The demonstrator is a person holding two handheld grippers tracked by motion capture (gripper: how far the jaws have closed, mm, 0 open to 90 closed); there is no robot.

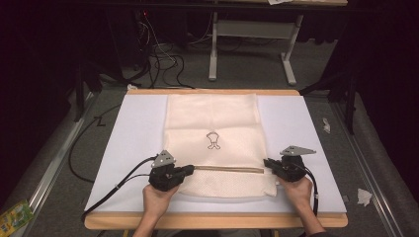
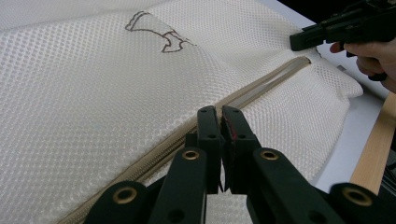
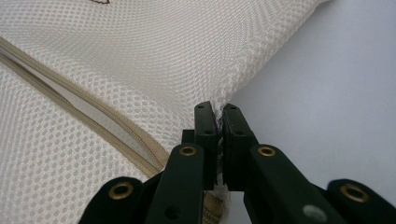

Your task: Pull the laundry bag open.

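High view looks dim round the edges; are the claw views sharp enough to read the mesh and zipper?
High view: white board evenly lit, floor around it dark, mesh laundry bag slightly soft. Left claw view: mesh and zipper crisp, no glare. Right claw view: weave sharp near the right claw, softer towards the top.

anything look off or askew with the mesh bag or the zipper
Nothing stands out. The mesh bag lies flat and square on the white mat, its zipper straight. The left gripper and the right gripper pinch it at either end.
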